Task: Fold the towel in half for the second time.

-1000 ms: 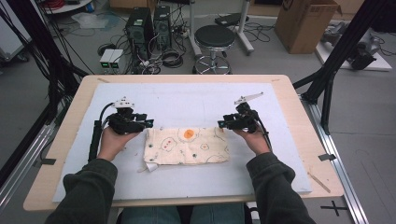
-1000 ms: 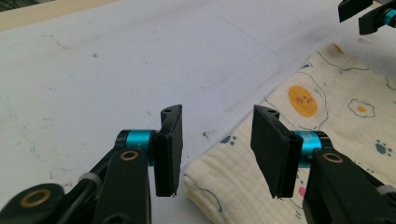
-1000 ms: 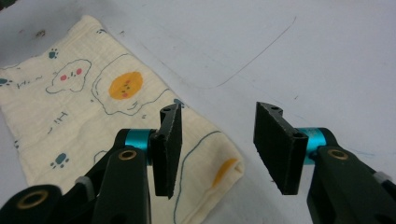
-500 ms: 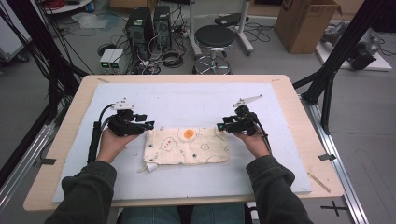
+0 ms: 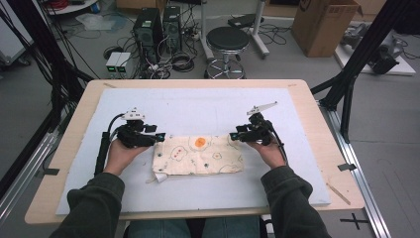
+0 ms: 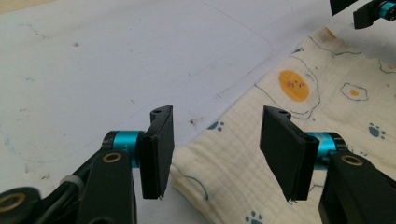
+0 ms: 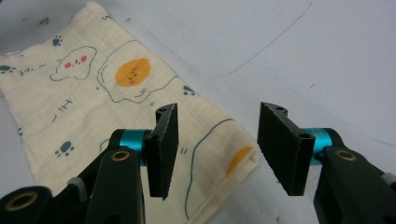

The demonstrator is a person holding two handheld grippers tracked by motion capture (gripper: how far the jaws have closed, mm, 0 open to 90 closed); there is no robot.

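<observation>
Cloth (image 5: 198, 154) lay folded flat on the white mat (image 5: 208, 106), between the left gripper (image 5: 157, 137) and right gripper (image 5: 235, 135). Each stood apart over a far corner, gripping nothing; the left's jaws had just been opening, probably letting go.

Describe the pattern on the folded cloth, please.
The folded cloth is cream with fried eggs, blue paw prints and small clouds; it shows best in the right gripper view.
</observation>
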